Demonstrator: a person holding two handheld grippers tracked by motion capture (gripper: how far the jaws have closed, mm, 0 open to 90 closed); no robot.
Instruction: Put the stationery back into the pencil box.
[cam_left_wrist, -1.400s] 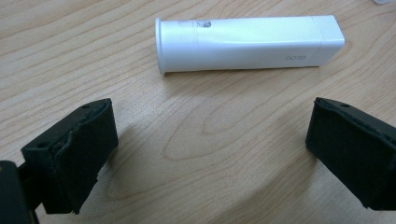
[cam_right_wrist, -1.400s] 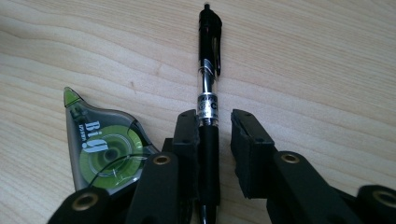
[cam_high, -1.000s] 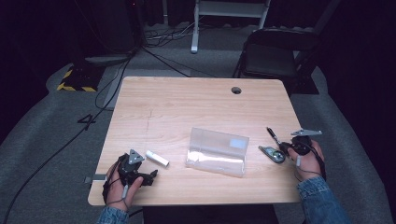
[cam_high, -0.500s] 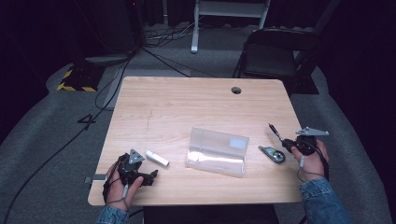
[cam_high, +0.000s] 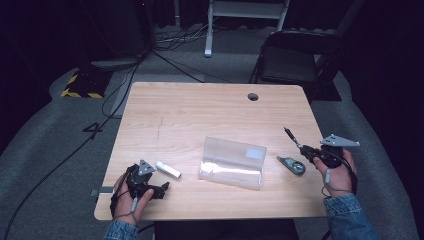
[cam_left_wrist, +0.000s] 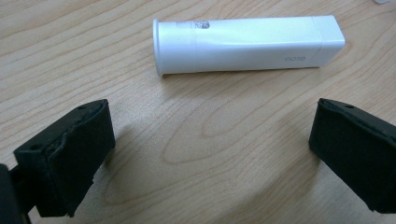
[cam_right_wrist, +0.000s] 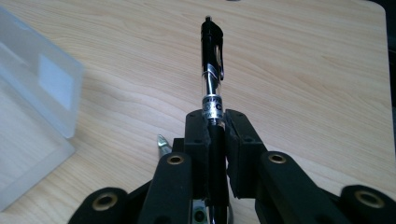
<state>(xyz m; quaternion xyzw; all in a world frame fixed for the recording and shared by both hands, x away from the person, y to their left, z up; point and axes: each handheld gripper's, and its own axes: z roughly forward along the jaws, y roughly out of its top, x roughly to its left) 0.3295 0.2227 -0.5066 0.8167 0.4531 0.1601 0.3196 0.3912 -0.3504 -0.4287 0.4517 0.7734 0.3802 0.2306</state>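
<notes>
Wooden table (cam_high: 200, 115) under dim light, dark floor and a folding chair (cam_high: 292, 62) beyond the far edge. Left gripper (cam_high: 159, 188) rested at the near left corner, held in the left hand (cam_high: 131, 196); jaws spread wide apart, nothing between them. Just beyond its tips, in the left gripper view, lay a white tube-shaped stick (cam_left_wrist: 247, 44) flat on the wood, flanged end to that view's left, apart from both pads. Same white stick (cam_high: 168, 169) seen from the high view just right of and beyond the left gripper. Clear plastic case (cam_high: 232, 162) sat near the middle, toward the near edge. Right gripper (cam_high: 306, 150) held in the right hand (cam_high: 338, 172) near the right edge, clamped on a black pen (cam_right_wrist: 212, 84); pen projected forward past the pads, clip end outermost, off the table surface. Small dark object with a silvery tip (cam_high: 291, 165) lay on the table between case and right hand; kind not determinable.
</notes>
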